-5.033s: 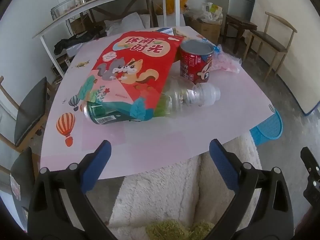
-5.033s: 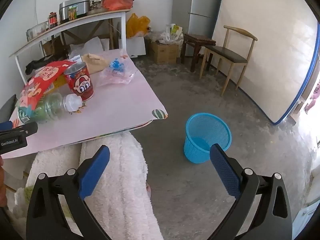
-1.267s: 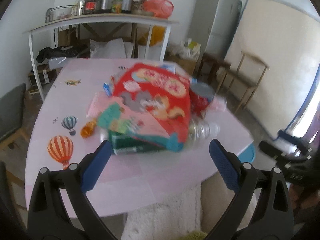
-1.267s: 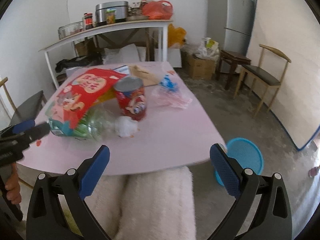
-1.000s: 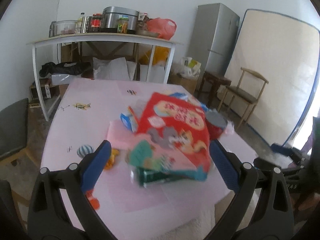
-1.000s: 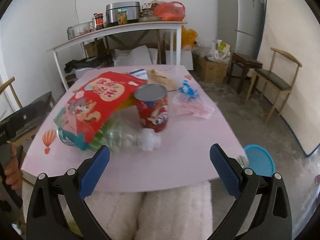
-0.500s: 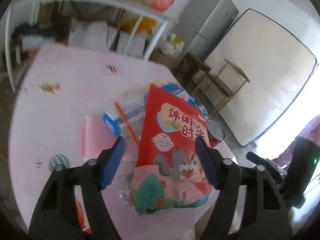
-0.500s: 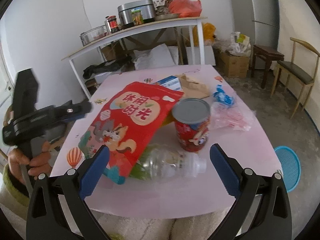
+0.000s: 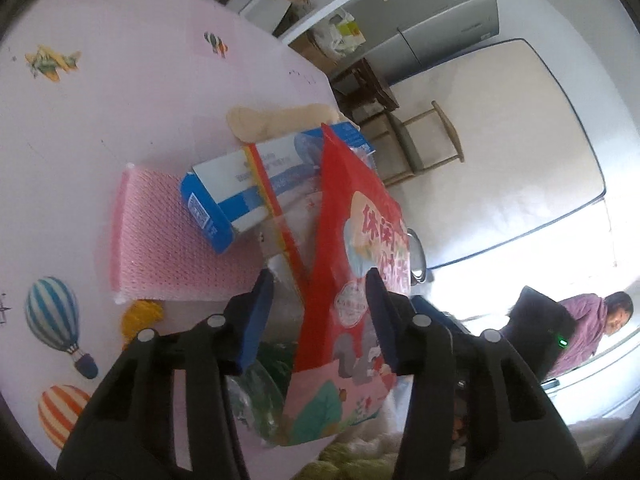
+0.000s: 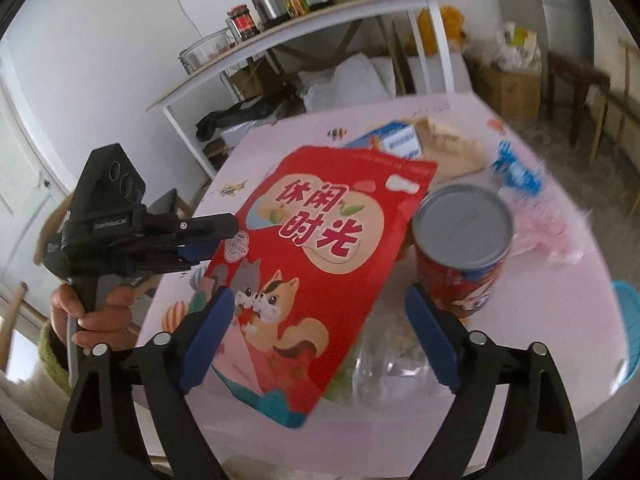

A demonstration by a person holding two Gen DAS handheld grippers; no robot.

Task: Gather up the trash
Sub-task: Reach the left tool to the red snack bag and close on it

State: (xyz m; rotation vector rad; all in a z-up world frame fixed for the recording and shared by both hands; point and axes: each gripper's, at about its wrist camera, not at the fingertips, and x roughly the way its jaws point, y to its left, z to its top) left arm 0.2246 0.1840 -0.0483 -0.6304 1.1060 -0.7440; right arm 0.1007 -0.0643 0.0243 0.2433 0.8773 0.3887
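Observation:
A red snack bag (image 10: 320, 248) lies tilted on a clear plastic bottle (image 10: 380, 364) on the pink table (image 10: 460, 440). A red can (image 10: 460, 256) stands upright to the bag's right. My left gripper (image 9: 318, 318) straddles the bag's (image 9: 352, 280) left edge; its jaws are closing, and a gap still shows at the left pad. In the right wrist view the left gripper (image 10: 216, 240) reaches in from the left. My right gripper (image 10: 320, 340) hovers over the bag's near end, jaws wide and closing, gripping nothing.
Behind the bag lie a blue-and-white box (image 9: 248, 188), a pink bubble-wrap sheet (image 9: 168, 244) and a beige paper bag (image 9: 276, 120). A blue bin (image 10: 630, 336) stands on the floor to the right. A person (image 9: 600, 328) stands at the far right.
My left gripper swung in, rolled and narrowed its jaws around the bag's edge. My right gripper came closer over the bag and can, and its jaws narrowed slightly.

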